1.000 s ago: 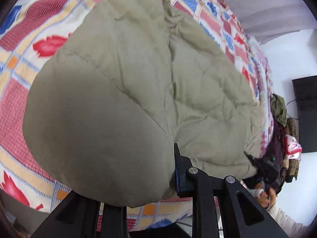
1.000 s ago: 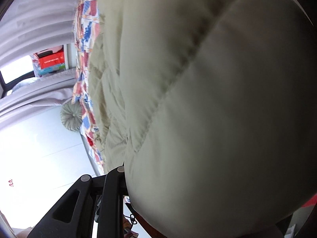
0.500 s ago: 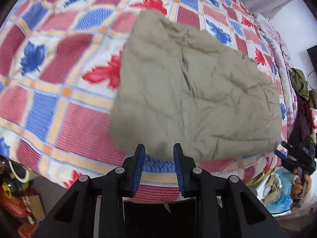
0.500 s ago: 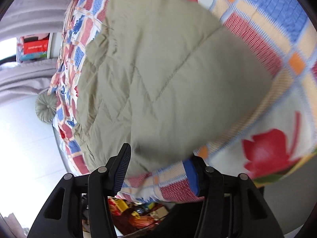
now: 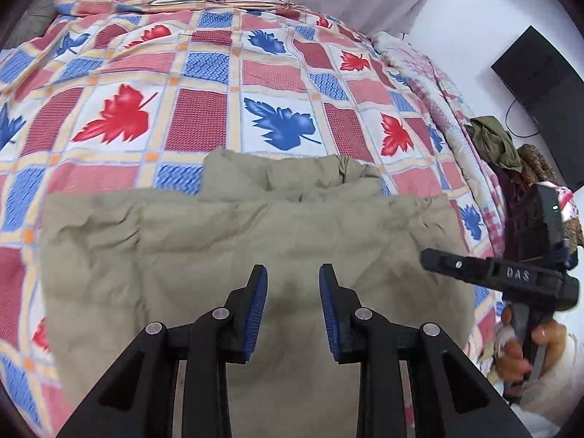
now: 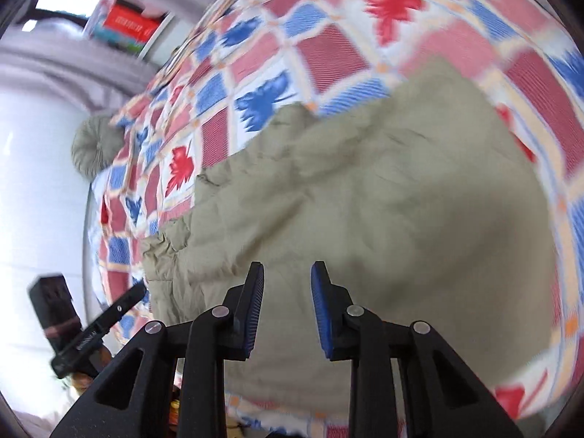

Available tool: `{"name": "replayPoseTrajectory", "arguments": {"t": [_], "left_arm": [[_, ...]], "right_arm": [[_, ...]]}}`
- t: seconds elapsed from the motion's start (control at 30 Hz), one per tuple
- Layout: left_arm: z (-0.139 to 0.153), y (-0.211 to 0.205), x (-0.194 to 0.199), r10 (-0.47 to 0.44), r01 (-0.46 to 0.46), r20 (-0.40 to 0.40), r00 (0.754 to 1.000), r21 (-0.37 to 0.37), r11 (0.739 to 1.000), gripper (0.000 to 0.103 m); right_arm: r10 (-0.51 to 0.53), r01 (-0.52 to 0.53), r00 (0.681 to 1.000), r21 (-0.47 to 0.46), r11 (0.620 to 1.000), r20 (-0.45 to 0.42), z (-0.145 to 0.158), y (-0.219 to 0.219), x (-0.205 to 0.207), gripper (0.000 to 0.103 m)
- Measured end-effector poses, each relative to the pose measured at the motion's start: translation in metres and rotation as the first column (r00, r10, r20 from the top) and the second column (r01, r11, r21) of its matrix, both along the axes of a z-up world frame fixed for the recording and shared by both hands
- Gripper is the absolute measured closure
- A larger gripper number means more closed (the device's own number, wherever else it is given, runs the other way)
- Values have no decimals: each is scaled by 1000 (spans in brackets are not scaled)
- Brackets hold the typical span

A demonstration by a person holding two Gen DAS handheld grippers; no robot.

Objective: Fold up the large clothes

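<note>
A large olive-green padded garment (image 5: pixel 255 233) lies folded into a rough rectangle on the bed; it also shows in the right wrist view (image 6: pixel 365 197). My left gripper (image 5: pixel 293 279) is open and empty, held above the garment's near edge. My right gripper (image 6: pixel 285 275) is open and empty, also above the garment. The right gripper's black body (image 5: pixel 511 277) shows at the right of the left wrist view, held by a hand. The left gripper (image 6: pixel 91 332) shows at the lower left of the right wrist view.
The bed carries a checked quilt with red and blue leaves (image 5: pixel 182 84). A heap of clothes (image 5: pixel 511 153) lies past the bed's right side under a black screen (image 5: pixel 544 73). A round grey cushion (image 6: pixel 95 146) sits at the bed's far end.
A second ago both grippers were shut on the garment, close against it. They let go half a second ago and have pulled back, so the folded garment now lies free on the bed.
</note>
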State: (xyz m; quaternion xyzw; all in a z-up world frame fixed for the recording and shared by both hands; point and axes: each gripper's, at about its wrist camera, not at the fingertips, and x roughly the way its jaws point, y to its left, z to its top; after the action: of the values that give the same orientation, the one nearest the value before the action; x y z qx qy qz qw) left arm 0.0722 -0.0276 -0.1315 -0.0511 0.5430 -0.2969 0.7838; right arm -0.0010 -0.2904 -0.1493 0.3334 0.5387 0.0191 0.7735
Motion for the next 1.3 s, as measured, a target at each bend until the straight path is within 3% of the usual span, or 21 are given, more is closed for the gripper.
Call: {"name": "replayPoseTrajectory", "arguments": {"t": [0.1, 0.27, 0.4, 0.57, 0.67, 0.77, 0.87, 0.97, 1.17, 1.3], "left_arm": [[-37, -23, 14, 15, -16, 19, 1000, 81, 997, 73], [-103, -24, 25, 52, -45, -54, 997, 123, 991, 73], [-113, -23, 25, 32, -26, -52, 998, 115, 993, 73], [-95, -2, 39, 68, -64, -37, 997, 119, 991, 73], [-78, 32, 59, 150, -153, 28, 988, 164, 975, 73], [-74, 72, 80, 242, -254, 81, 967, 234, 938, 73], [-88, 105, 94, 333, -335, 53, 941, 270, 903, 73], [-112, 125, 97, 399, -382, -18, 917, 257, 888, 73], [-135, 105, 99, 377, -369, 42, 925, 323, 872, 73], [-140, 104, 102, 364, -358, 47, 930, 334, 872, 73]], "right_arm": [[85, -84, 996, -36, 996, 25, -12, 14, 13, 74], [142, -146, 989, -85, 986, -50, -78, 41, 39, 75], [138, -142, 989, -73, 987, -51, -107, 44, 40, 81], [158, -163, 984, -58, 985, -77, -97, 30, 44, 89], [110, -117, 992, -139, 983, -62, -79, -1, 46, 89], [7, -20, 998, -192, 981, -64, -69, -47, 45, 89], [-104, 80, 992, -277, 958, -74, -63, -86, 38, 89], [-186, 145, 980, -381, 913, -73, -59, -108, 26, 89], [-267, 226, 958, -291, 929, -107, -98, -129, 26, 89], [-267, 226, 959, -306, 925, -99, -106, -127, 32, 89]]}}
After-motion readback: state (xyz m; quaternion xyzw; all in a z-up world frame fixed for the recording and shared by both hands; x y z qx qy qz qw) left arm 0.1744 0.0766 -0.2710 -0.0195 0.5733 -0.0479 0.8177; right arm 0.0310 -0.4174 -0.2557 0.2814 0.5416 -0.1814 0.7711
